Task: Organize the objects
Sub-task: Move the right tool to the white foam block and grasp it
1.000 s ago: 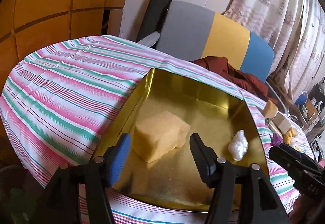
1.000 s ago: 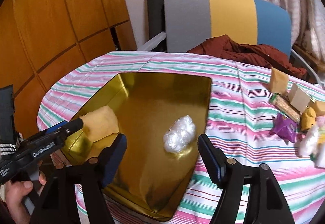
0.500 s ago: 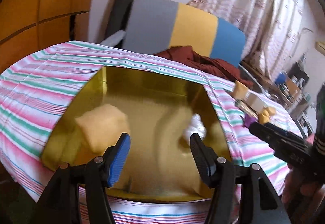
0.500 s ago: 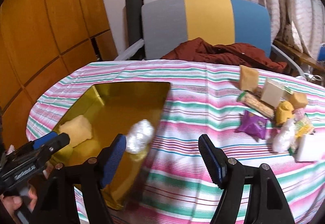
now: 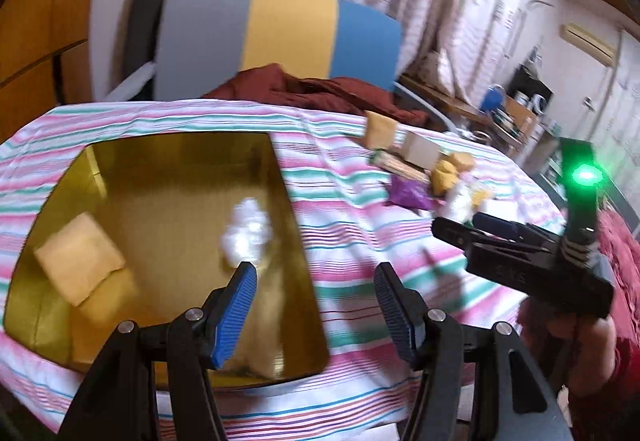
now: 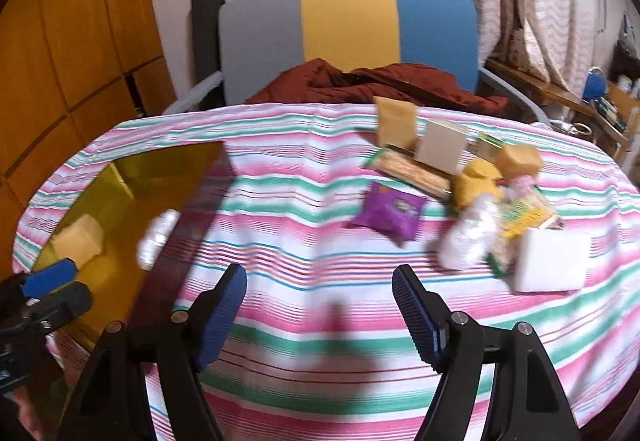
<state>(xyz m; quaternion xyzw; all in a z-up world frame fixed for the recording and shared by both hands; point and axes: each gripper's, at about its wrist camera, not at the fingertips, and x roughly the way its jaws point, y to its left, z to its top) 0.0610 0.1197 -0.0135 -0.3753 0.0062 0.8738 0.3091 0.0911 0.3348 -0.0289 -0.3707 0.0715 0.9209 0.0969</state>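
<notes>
L gripper (image 5: 314,305): jaws apart, nothing btwn them, hovering over the near right edge of the gold tin (image 5: 296,201). R gripper (image 6: 320,313): jaws apart and opening a little wider, nothing btwn, above bare striped tablecloth (image 6: 304,321), aimed toward the item pile.

Gold tin sits on the left part of the table, open top. Inside: yellow sponge block (image 5: 80,269) at the left wall, white crumpled plastic wad (image 5: 246,237) near the right wall. The two are well apart.

Pile still outside the tin, on the cloth's right side: purple packet (image 6: 390,211) nearest the tin, cracker pack (image 6: 412,171) behind it, tan block (image 6: 396,123) and cream box (image 6: 442,147) at the far edge, yellow lumps (image 6: 478,181) beside those, clear plastic wad (image 6: 466,237), green/yellow wrapper (image 6: 520,217), white block (image 6: 554,261) at the near right. Most of these touch or overlap; motion blur, exact contacts can't be told.

Behind the table: chair w/ grey/yellow/blue back (image 6: 348,37), dark red cloth (image 6: 372,85) on its seat. From the left wrist view a hand (image 5: 580,345) holds the R gripper at the right edge, green LED lit.
</notes>
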